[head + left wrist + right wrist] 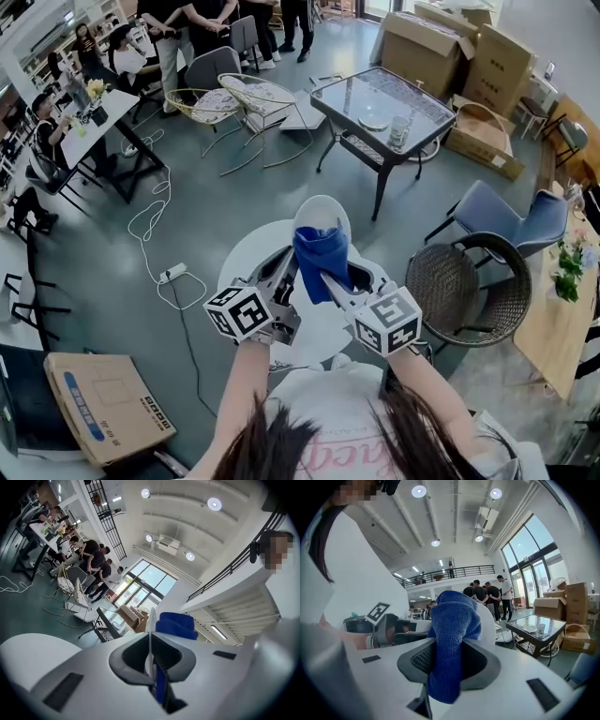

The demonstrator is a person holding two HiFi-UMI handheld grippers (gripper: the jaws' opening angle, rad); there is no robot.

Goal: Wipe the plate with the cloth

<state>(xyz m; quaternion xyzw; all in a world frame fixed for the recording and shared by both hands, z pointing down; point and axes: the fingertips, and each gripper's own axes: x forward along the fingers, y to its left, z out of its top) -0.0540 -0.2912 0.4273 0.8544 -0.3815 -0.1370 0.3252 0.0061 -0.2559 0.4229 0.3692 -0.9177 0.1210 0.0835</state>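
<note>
Below the cloth (319, 255), pink shirt lettering (323, 457)

We are holding the white plate (323, 211) upright on its edge in the air, its lower rim pinched in the left gripper (151, 658). The blue cloth (321, 255), bunched in folds, is lying against the plate's face, clamped in the right gripper (449, 660).

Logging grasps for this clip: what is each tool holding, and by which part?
Left tool pinches the white plate by its rim. Right tool clamps the blue cloth at its bunched middle.
</note>
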